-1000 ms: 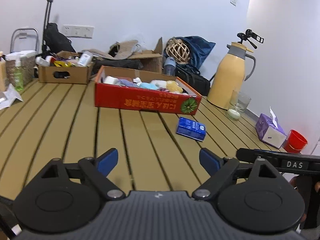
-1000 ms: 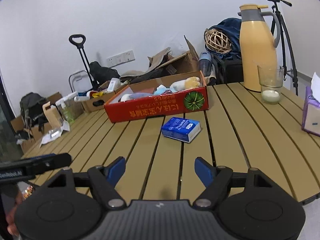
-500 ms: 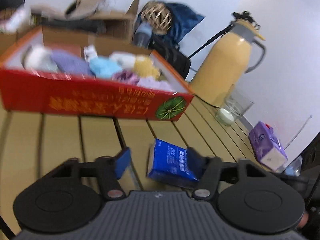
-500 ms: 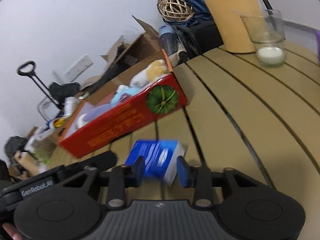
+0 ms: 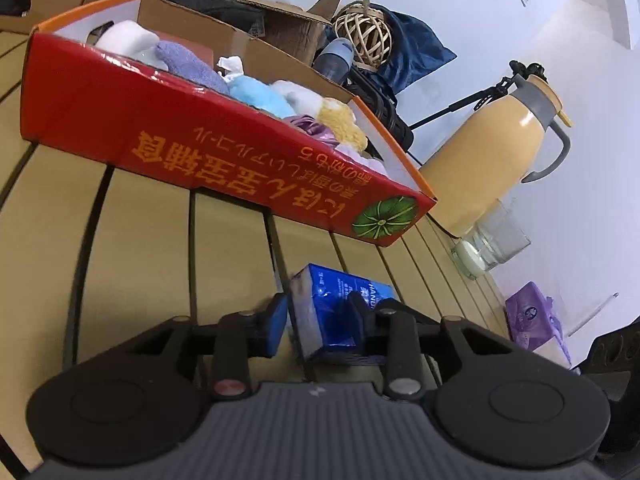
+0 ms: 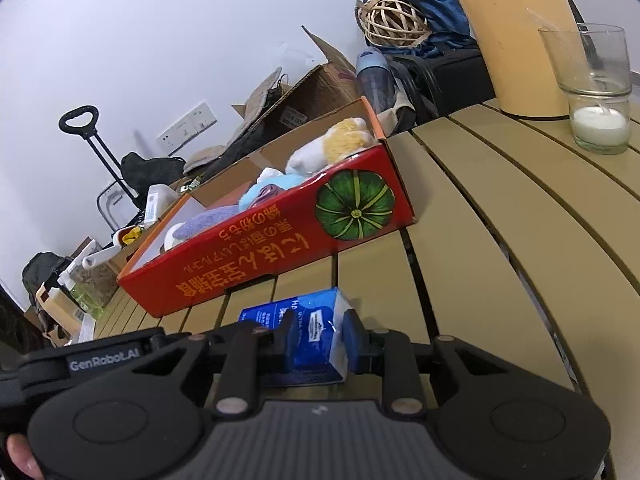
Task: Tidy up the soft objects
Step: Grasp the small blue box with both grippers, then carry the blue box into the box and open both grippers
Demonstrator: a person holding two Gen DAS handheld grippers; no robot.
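Observation:
A blue tissue pack [image 5: 336,312] lies on the slatted wooden table [image 5: 140,248], just in front of a red cardboard box [image 5: 224,152] filled with soft toys and cloths. My left gripper [image 5: 318,322] is closed around one end of the pack, blue pads against its sides. My right gripper [image 6: 318,340] is closed on the other end of the same pack [image 6: 308,332]. The red box [image 6: 280,248] shows in the right wrist view too, with a yellow-and-white plush [image 6: 340,144] at its near end.
A yellow thermos jug [image 5: 496,156] and a glass with a candle [image 5: 484,248] stand right of the box. A purple tissue box [image 5: 536,320] sits at the far right edge. Cardboard boxes and bags are piled behind the table.
Both grippers moved forward and down from open above the table to the blue tissue pack, and both have closed on it from opposite ends.

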